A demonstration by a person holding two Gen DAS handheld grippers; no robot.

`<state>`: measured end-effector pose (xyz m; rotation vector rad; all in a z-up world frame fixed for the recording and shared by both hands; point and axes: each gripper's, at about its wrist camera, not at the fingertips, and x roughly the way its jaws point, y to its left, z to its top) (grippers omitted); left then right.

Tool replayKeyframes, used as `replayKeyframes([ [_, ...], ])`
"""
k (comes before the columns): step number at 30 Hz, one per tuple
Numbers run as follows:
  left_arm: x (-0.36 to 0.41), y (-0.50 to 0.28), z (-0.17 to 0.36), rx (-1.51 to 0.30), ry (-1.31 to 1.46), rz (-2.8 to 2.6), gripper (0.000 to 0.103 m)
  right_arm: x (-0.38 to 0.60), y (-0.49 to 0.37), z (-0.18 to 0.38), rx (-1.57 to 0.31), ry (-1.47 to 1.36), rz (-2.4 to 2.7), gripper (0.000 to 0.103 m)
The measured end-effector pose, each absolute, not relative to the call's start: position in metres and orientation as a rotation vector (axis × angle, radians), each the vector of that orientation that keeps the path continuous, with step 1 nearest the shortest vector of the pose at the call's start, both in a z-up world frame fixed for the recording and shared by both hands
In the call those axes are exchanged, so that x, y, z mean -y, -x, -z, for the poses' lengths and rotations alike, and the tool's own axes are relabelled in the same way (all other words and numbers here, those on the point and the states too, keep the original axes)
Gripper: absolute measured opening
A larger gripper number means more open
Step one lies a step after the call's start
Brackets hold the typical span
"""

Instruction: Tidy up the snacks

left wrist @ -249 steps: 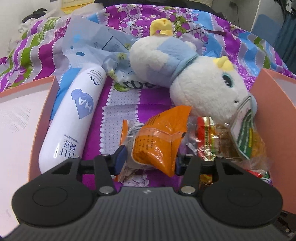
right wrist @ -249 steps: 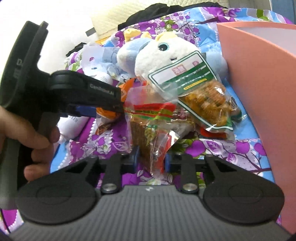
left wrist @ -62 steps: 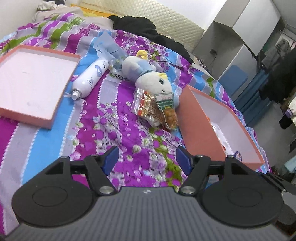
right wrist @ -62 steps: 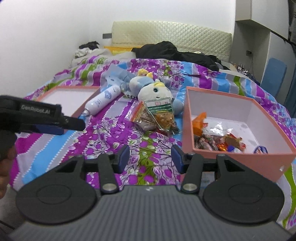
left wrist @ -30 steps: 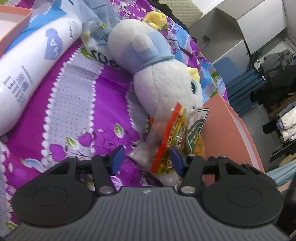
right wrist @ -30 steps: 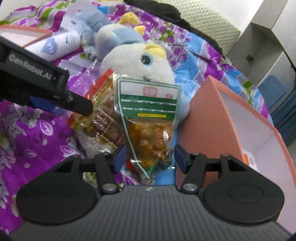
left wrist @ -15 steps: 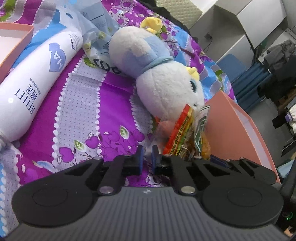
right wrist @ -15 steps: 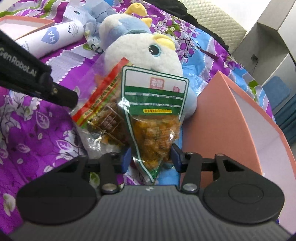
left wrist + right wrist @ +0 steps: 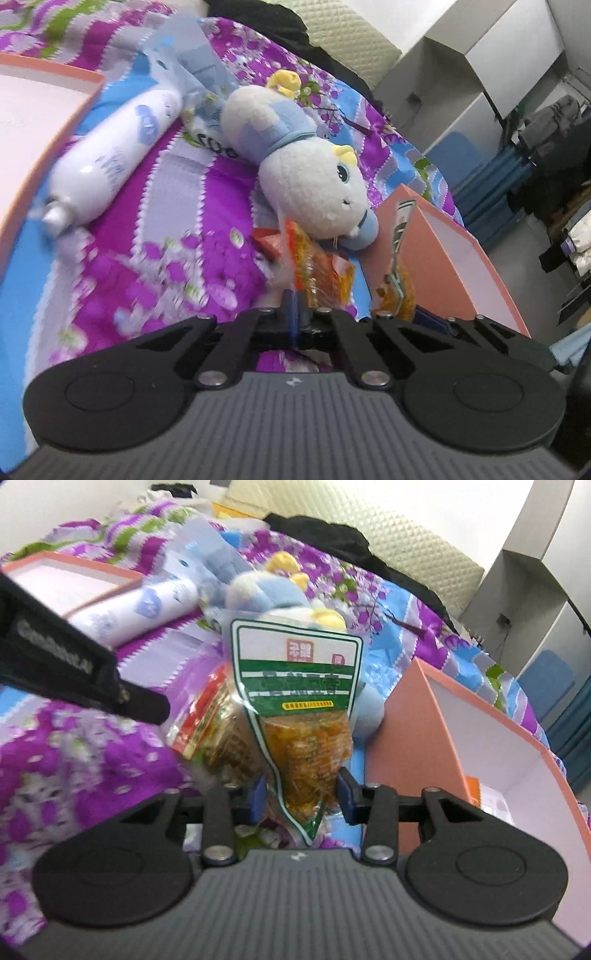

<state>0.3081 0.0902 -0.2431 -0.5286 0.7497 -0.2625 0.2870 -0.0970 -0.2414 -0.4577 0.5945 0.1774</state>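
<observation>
My left gripper [image 9: 295,314] is shut on a clear snack bag with a red and yellow top [image 9: 317,266] and holds it just above the quilt. My right gripper [image 9: 301,794] is shut on a green-and-white snack bag of orange pieces [image 9: 299,709], held upright; this bag shows edge-on in the left wrist view [image 9: 397,258]. The red-topped bag [image 9: 210,716] hangs to its left. The salmon-pink box [image 9: 454,731] stands right beside both bags, with snacks inside [image 9: 476,786].
A white and blue plush toy [image 9: 306,181] lies behind the bags. A white spray bottle [image 9: 110,166] and a pale blue plastic bag [image 9: 188,77] lie further left. The box lid [image 9: 33,110] rests at the far left. The left gripper body [image 9: 74,664] crosses the right view.
Both grippers have closed on their bags and lifted them off the quilt, away from the plush toy. The view has pulled back and up.
</observation>
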Motion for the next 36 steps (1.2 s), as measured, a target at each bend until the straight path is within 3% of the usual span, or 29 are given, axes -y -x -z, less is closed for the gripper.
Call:
replayKeyframes([
  [21, -0.129, -0.114, 0.210, -0.773, 0.539, 0.056, 0.000, 0.126, -0.147, 0.217, -0.631, 0.407, -0.261, 0.042],
  [36, -0.171, -0.072, 0.217, -0.855, 0.478, -0.102, 0.001, 0.133, -0.138, 0.247, -0.711, 0.347, -0.294, 0.045],
])
